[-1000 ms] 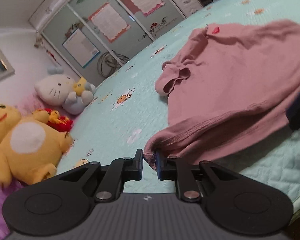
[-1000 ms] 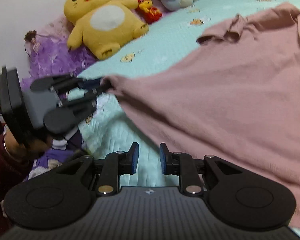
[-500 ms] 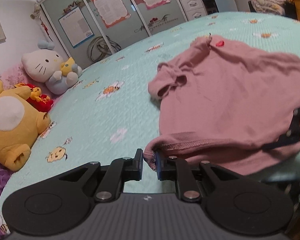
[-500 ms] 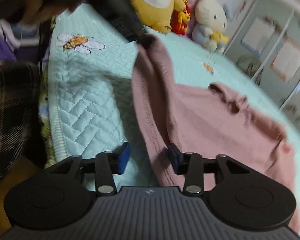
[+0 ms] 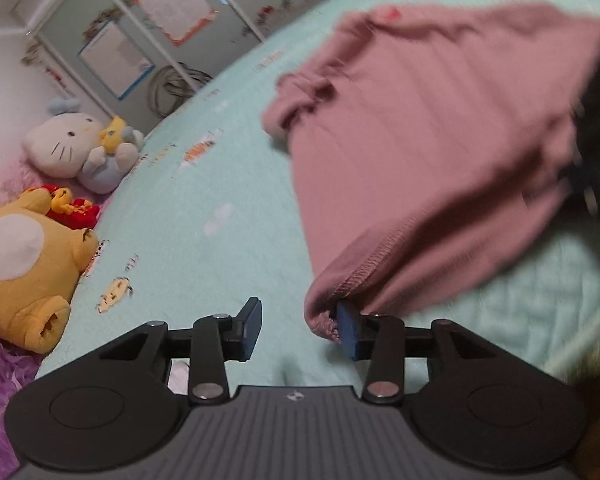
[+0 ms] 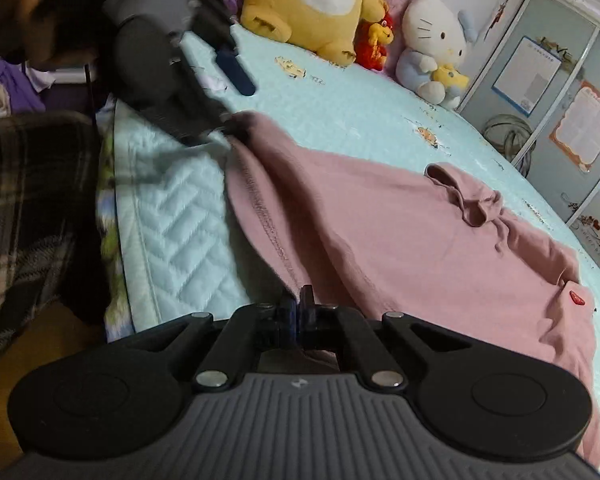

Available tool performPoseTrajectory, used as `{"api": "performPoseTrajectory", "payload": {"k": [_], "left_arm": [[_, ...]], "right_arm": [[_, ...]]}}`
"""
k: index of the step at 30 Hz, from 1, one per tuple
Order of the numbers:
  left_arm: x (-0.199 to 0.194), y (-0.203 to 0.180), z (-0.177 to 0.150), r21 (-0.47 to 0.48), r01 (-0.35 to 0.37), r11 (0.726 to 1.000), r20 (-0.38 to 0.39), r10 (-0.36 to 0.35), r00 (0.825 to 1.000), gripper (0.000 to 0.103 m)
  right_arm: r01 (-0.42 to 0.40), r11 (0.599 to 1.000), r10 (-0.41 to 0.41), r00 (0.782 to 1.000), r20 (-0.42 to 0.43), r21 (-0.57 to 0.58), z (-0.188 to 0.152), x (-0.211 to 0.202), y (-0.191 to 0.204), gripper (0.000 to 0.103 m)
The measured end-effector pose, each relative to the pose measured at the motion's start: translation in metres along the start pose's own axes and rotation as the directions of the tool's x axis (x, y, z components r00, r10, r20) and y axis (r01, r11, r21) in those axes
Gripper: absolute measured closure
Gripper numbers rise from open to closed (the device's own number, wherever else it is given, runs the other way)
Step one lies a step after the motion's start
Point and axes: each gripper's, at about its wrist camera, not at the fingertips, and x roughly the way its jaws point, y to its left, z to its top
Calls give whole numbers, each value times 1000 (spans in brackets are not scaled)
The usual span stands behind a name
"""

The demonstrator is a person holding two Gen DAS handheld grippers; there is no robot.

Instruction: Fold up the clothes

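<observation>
Our left gripper (image 5: 298, 330) stands with its jaws parted, and they have just been opening: the hem corner of the pink top (image 5: 440, 140) that sat between them now only drapes against the right-hand pad at about three o'clock of the gap, while the other pad is well clear of it, so we count that corner as released. Our right gripper (image 6: 298, 308) is clenched tight, its jaws having just closed; the pads meet on the stitched hem of the pink top, which runs straight into them, so we read this as a grasp on the lower edge (the cloth is thin enough that the pads look almost touching).

Moving outward, in the right wrist view the hem rises from our right fingers toward eleven o'clock, where the left gripper, blurred, sits at the far hem corner. The body of the top spreads away toward two and three o'clock, a bunched sleeve at about two o'clock and a small red mark near the collar end at three.

The top lies spread on the mint quilted bedspread (image 6: 340, 120), near its front edge. Beyond it, at twelve to one o'clock, sit a yellow plush (image 6: 312, 4) and a white cat plush (image 6: 432, 40), well apart from the garment.

As for progress, we judge the job barely begun: the top is laid out roughly flat, no fold shows anywhere, and the sleeve is unsmoothed. All the folds are left, and the left hand probably needs a fresh hold first.
</observation>
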Motion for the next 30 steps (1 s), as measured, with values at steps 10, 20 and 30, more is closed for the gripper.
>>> {"api": "performPoseTrajectory", "payload": {"k": [10,20,30], "left_arm": [[-2,11,-5,-52,77,996,36,-75,997,67],[6,49,-8,-167,421,892,146,-400,905,63],[31,76,-17,-295,557,776,162,-534,830,63]], "right_arm": [[-182,957,179,983,36,226,10,-10,-37,94],[-341,821,337,937,94,458,12,22,-122,71],[-482,420,420,854,307,769,-36,41,-175,63]]}}
